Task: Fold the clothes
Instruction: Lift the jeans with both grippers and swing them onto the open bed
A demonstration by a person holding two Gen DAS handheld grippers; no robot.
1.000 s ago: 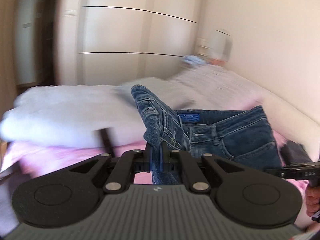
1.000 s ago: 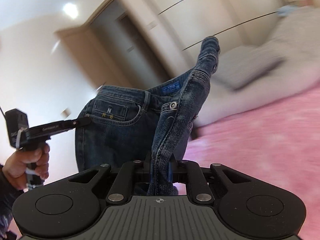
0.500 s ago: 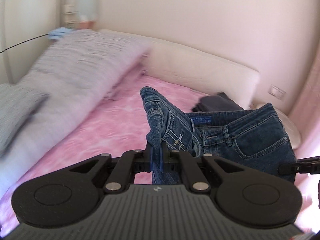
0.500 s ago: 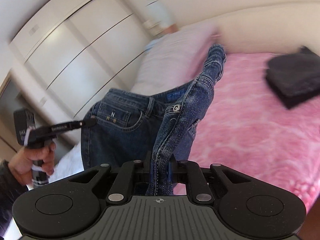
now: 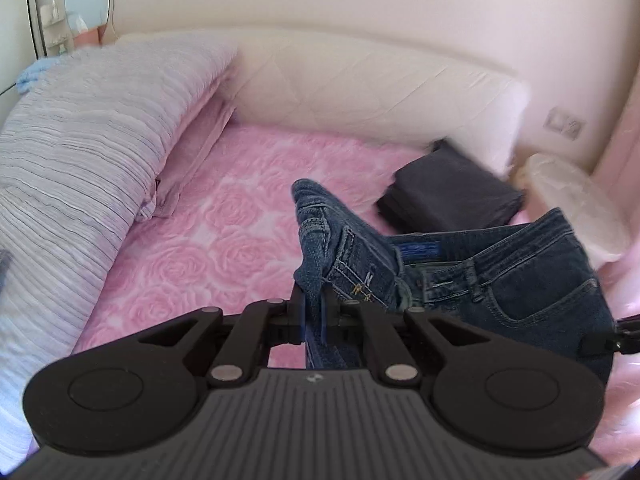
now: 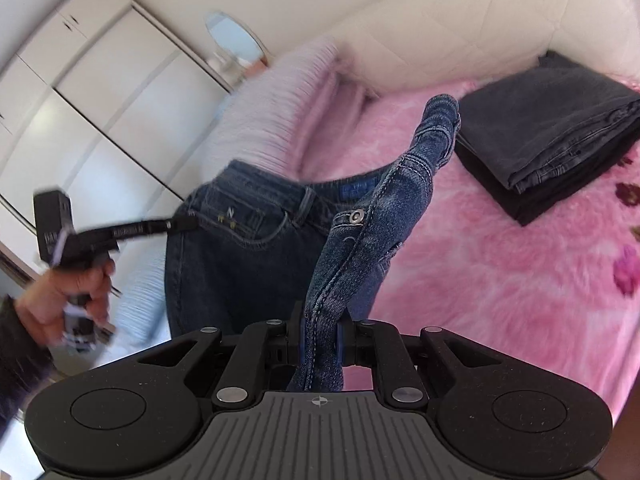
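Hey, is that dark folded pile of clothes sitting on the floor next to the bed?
No, the dark folded pile lies on the pink bedspread, near the white headboard.

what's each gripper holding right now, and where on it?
Both hold the blue jeans at the waistband. The right gripper is clamped on the buttoned front edge. The left gripper has the opposite end between its fingers, and its jaws are opening.
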